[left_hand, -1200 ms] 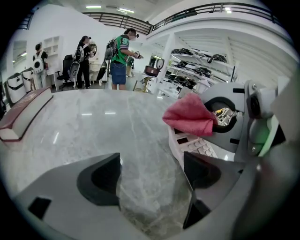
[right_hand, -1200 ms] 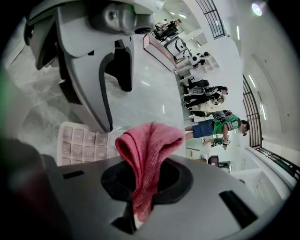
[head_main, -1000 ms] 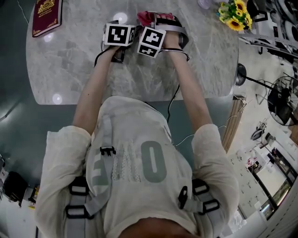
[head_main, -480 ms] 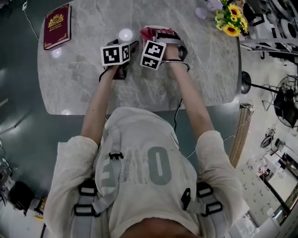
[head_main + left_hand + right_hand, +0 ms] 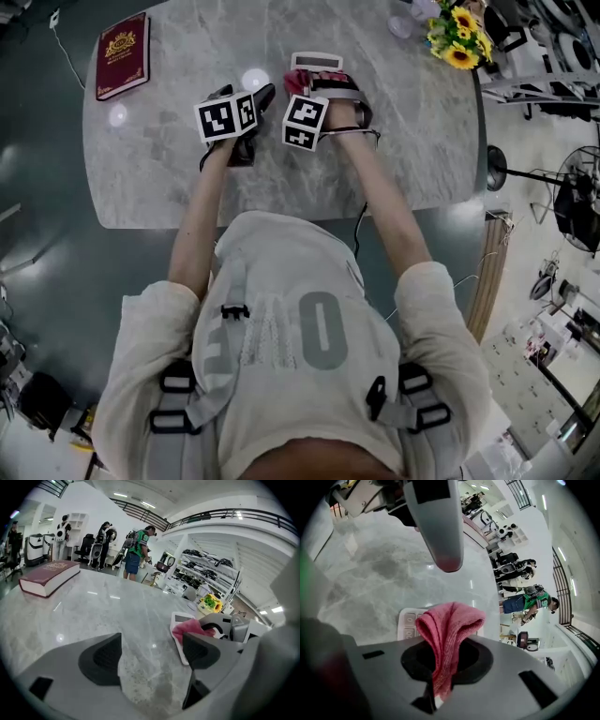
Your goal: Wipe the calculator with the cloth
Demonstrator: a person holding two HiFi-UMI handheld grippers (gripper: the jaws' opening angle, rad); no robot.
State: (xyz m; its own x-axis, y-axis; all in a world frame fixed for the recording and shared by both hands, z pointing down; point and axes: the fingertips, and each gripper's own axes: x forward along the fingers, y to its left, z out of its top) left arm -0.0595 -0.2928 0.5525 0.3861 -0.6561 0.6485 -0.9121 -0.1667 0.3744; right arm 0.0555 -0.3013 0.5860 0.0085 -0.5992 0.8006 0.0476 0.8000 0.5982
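Note:
A white calculator (image 5: 317, 63) lies flat on the marble table (image 5: 422, 141), its display end pointing away from me. My right gripper (image 5: 316, 82) is shut on a folded pink cloth (image 5: 298, 82) that rests on the calculator's near part. In the right gripper view the cloth (image 5: 449, 625) bulges out of the shut jaws of the right gripper (image 5: 443, 660), over the calculator's keys (image 5: 408, 623). My left gripper (image 5: 260, 97) sits just left of it, open and empty (image 5: 152, 653), over bare table. From the left gripper view the calculator (image 5: 178, 619) and cloth (image 5: 191, 628) lie to the right.
A dark red book (image 5: 123, 54) lies at the table's far left corner. Yellow flowers (image 5: 457, 42) and small glass objects stand at the far right. The table's near edge runs just below my forearms. People stand far off in the room beyond (image 5: 136, 545).
The right gripper has drawn the cloth back toward me along the calculator, so the display end now shows beyond it. The left gripper stays beside it. The head view has shifted.

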